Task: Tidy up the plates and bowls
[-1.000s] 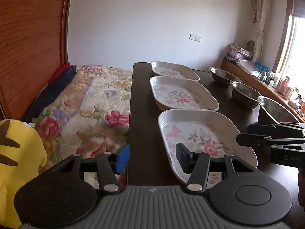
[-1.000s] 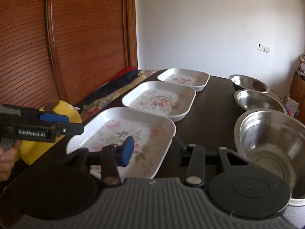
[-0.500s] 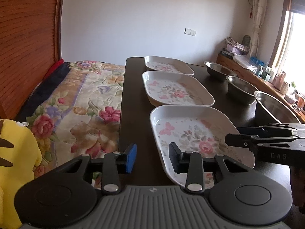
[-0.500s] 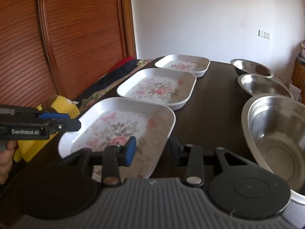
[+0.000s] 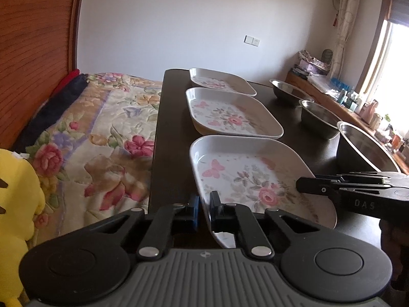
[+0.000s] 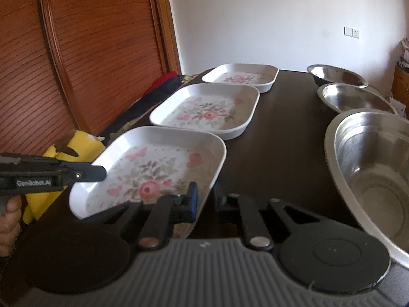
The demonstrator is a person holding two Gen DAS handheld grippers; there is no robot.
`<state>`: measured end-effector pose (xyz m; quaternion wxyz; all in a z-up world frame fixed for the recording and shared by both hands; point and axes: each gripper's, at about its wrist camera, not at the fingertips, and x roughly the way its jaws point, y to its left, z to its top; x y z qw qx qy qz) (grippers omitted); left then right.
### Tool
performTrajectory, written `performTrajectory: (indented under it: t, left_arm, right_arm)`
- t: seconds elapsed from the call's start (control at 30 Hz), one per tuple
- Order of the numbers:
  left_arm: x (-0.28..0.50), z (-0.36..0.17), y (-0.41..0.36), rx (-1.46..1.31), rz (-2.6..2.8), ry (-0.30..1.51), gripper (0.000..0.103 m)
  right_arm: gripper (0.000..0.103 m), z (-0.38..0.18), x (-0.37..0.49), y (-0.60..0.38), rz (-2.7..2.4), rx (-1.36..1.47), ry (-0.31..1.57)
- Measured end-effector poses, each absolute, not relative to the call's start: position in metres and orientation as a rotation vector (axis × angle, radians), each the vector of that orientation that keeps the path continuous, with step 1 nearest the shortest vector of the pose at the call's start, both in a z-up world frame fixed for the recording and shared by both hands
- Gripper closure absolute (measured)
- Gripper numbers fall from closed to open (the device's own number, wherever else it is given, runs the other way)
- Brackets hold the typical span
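Observation:
Three white floral plates stand in a row on the dark table (image 5: 173, 133). My left gripper (image 5: 204, 211) is shut on the left rim of the nearest plate (image 5: 245, 174). My right gripper (image 6: 205, 200) is shut on the right rim of the same plate (image 6: 153, 168). The middle plate (image 5: 230, 115) and the far plate (image 5: 219, 80) lie beyond it. Three steel bowls stand in a row to the right: the nearest bowl (image 6: 373, 174), the middle bowl (image 6: 355, 99) and the far bowl (image 6: 334, 74).
A bed with a floral quilt (image 5: 97, 128) runs along the table's left edge. A yellow plush toy (image 5: 15, 194) lies at its near end. A wooden sliding door (image 6: 89, 51) stands behind. A cluttered counter (image 5: 345, 97) lines the window side.
Both grippers have moved in onto the nearest plate and closed from open onto its opposite rims.

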<state>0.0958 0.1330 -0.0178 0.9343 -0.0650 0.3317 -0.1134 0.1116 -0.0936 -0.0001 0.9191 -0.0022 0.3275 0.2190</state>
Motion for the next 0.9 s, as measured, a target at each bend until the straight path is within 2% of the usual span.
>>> performTrajectory:
  t: [0.53,0.9]
  left_arm:
    - [0.049,0.007,0.127,-0.129,-0.24,0.577,0.064]
    - [0.007,0.003,0.122,-0.163,-0.266,0.547,0.064]
  right_arm:
    - [0.093,0.014,0.085,-0.104,0.47,0.081,0.587]
    - [0.093,0.014,0.044,-0.122,0.495,0.122,0.538]
